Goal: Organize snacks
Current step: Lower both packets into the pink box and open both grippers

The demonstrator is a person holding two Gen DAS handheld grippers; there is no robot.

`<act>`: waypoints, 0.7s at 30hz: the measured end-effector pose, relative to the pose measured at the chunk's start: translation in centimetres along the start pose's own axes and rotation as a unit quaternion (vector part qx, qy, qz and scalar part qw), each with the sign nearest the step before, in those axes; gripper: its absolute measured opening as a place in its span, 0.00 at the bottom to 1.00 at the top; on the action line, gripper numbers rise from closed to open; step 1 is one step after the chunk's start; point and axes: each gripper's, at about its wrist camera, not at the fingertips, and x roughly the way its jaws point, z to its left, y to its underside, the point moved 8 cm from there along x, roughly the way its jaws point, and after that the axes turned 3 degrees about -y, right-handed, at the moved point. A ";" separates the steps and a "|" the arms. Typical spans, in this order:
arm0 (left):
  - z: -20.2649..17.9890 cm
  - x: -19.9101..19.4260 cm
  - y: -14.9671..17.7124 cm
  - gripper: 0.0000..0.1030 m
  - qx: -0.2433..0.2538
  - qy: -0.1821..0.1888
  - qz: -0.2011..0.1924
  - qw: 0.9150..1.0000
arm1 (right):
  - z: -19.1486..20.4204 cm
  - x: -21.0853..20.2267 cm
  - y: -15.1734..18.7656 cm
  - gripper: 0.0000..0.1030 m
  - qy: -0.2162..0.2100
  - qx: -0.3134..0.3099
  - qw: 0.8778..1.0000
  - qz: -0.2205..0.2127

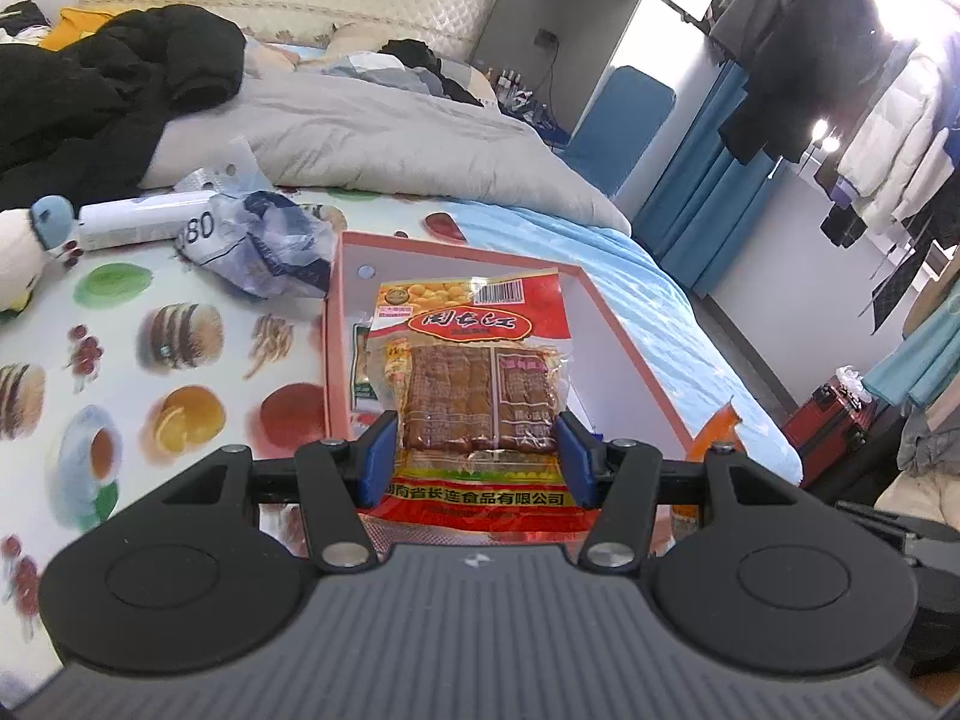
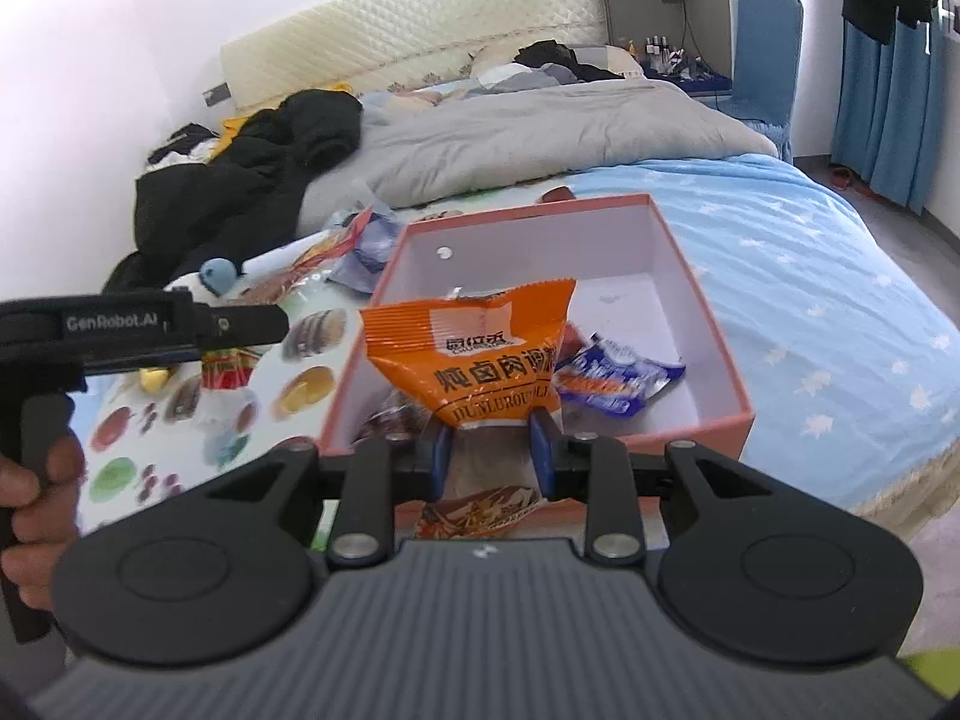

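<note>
My left gripper [image 1: 477, 456] is shut on a red and yellow packet of dried tofu [image 1: 474, 360] and holds it over the near edge of the pink box [image 1: 630, 354]. My right gripper [image 2: 492, 450] is shut on an orange seasoning packet [image 2: 480, 354] and holds it upright above the near side of the same pink box [image 2: 714, 324]. Inside the box lie a blue snack packet [image 2: 618, 375] and a dark packet [image 2: 396, 414]. The left gripper's body [image 2: 144, 330] shows at the left of the right wrist view.
The box sits on a bed with a fruit-print mat [image 1: 120, 360]. A crumpled blue bag [image 1: 270, 240], a white tube [image 1: 144, 219] and a plush toy [image 1: 24, 252] lie beyond. A grey duvet [image 1: 390, 138] and black clothes [image 1: 90, 96] lie further back.
</note>
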 end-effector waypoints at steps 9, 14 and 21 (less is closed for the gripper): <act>-0.3 9.1 -2.7 0.59 0.019 -0.006 0.036 0.999 | -3.0 6.4 -4.5 0.30 0.008 -0.001 1.000 0.001; 0.0 13.0 -4.1 0.59 0.021 -0.004 0.049 0.999 | -5.0 9.6 -5.5 0.30 0.017 0.000 1.000 0.011; 0.0 17.1 -4.8 0.59 0.023 0.004 0.065 0.998 | -7.3 13.2 -5.7 0.31 0.032 -0.001 0.999 0.029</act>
